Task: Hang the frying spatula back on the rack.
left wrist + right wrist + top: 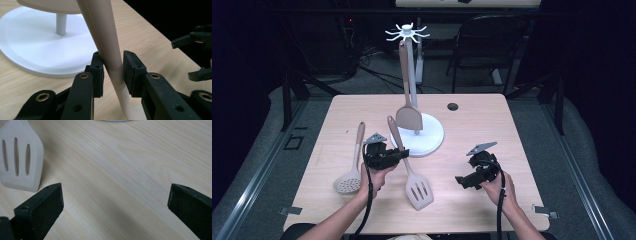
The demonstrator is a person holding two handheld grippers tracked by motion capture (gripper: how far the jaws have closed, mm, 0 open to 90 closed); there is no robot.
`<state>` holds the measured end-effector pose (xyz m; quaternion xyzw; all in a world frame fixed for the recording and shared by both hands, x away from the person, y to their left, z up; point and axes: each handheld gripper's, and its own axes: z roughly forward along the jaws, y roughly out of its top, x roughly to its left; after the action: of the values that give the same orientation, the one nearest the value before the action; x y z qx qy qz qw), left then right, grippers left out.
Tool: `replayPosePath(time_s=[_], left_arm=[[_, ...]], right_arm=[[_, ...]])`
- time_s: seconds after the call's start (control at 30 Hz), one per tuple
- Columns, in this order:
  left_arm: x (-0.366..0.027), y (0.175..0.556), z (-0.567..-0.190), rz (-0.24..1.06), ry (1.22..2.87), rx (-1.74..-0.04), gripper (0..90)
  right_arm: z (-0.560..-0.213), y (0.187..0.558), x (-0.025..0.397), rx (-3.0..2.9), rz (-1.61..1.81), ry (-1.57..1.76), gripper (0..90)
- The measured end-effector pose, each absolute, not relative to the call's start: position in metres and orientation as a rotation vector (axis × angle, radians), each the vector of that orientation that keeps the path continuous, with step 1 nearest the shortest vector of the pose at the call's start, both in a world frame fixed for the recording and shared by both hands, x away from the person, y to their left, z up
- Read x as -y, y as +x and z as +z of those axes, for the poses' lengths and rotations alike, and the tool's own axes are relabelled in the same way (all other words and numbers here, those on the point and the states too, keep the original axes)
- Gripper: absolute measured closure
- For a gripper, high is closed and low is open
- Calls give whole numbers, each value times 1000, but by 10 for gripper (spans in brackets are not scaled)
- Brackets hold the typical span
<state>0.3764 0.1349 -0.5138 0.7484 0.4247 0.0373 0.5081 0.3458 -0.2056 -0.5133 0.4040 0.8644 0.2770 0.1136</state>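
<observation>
The slotted spatula (410, 172) lies near the table (472, 120) centre, blade toward the near edge, handle resting on the white stand (427, 142) base. The left gripper (113, 72) is clamped on its handle. The right gripper (113, 202) hovers w/ jaws wide apart, nothing between, over the right-near part. A skimmer (352, 172) lies by the left edge.

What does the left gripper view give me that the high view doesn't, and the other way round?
Left gripper view: how the left claw sits, pads either side of the slotted turner handle, left pad touching, right pad close. High view: the skimmer, the hanging spatula and the stand's hooks. Both: the stand base, the table and the open right claw.
</observation>
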Motion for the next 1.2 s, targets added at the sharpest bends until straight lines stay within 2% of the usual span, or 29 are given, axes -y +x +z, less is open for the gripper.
replayPosePath(time_s=[0.43,0.83,1.2], left_arm=[[-130,374,-486,71,1799,-895,769],[-130,375,-471,86,1808,-848,776],[-120,388,-452,99,1900,-776,777]], right_arm=[[-525,357,199,-2617,822,1181,25],[-524,360,200,-2627,816,1177,24],[-524,358,203,-2612,799,1193,21]])
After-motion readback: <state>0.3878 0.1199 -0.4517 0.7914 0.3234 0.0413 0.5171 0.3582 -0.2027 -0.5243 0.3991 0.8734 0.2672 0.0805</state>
